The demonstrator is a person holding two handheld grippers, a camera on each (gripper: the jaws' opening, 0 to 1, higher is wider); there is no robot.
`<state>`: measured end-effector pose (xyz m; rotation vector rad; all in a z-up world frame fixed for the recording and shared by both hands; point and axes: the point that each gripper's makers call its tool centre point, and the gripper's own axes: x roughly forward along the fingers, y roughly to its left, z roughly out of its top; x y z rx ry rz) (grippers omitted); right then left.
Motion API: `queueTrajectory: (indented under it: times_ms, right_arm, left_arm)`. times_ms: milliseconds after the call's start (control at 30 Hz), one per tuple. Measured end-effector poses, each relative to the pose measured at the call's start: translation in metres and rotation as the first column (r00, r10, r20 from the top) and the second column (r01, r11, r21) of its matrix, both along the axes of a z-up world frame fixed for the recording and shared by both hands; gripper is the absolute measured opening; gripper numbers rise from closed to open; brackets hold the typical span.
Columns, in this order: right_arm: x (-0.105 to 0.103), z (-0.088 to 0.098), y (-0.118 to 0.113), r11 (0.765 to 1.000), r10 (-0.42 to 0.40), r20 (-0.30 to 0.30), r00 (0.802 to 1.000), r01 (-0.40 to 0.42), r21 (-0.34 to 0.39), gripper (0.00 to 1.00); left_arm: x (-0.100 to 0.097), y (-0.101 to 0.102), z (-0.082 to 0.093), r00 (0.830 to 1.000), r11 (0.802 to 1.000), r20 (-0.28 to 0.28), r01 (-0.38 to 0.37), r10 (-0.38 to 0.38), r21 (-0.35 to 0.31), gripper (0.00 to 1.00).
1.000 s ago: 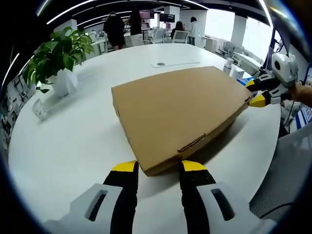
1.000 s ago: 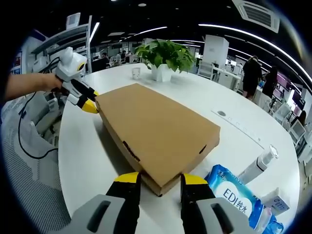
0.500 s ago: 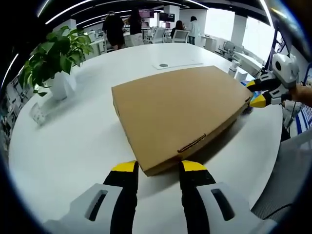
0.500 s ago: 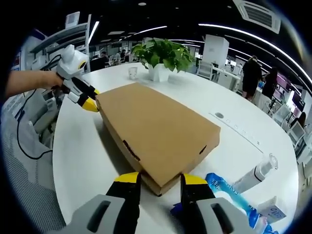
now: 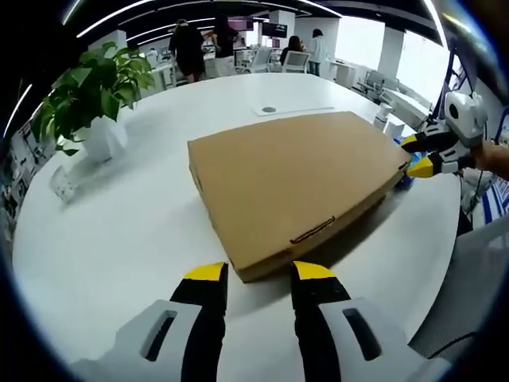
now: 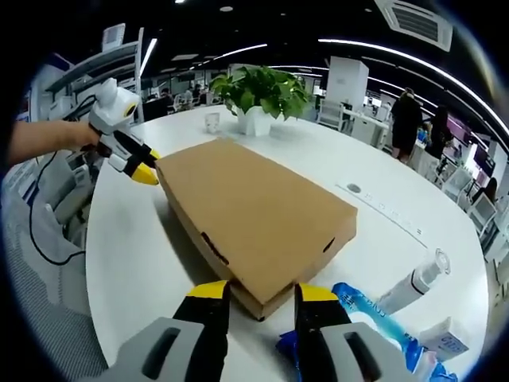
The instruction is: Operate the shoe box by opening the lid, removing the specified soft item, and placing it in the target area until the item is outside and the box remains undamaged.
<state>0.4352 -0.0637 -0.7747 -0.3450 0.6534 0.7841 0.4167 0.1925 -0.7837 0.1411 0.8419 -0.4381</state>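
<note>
Shoe box, flat brown cardboard, lid closed, sits between both spread hand-held grippers.

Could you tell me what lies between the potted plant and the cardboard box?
Only bare white table separates the potted plant from the cardboard box, in the left gripper view.

The shoe box lies shut on the white table, so whatever is inside it is hidden. Its near corner slips out of sight between the left gripper tips, and from here contact cannot be told. In the right gripper view the blue wipes pack is partly covered by the right gripper and its print is cut short. The white bottle has no readable label. People at the far desks are too small and blurred to make out.
</note>
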Motion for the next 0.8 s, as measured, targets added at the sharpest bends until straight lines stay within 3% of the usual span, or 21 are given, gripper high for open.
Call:
queueTrajectory:
  times_ms: [300, 800]
  right_arm:
    - [-0.015, 0.013, -0.014, 0.999, -0.036, 0.021, 0.999, 0.035, 0.028, 0.36]
    - [-0.044, 0.048, -0.063, 0.985, -0.15, 0.095, 0.984, 0.141, 0.097, 0.55]
  left_arm:
    - [-0.015, 0.004, 0.017, 0.997, 0.997, 0.06, -0.052, 0.055, -0.052, 0.39]
    - [-0.054, -0.012, 0.057, 0.978, 0.987, 0.188, -0.065, 0.091, -0.145, 0.54]
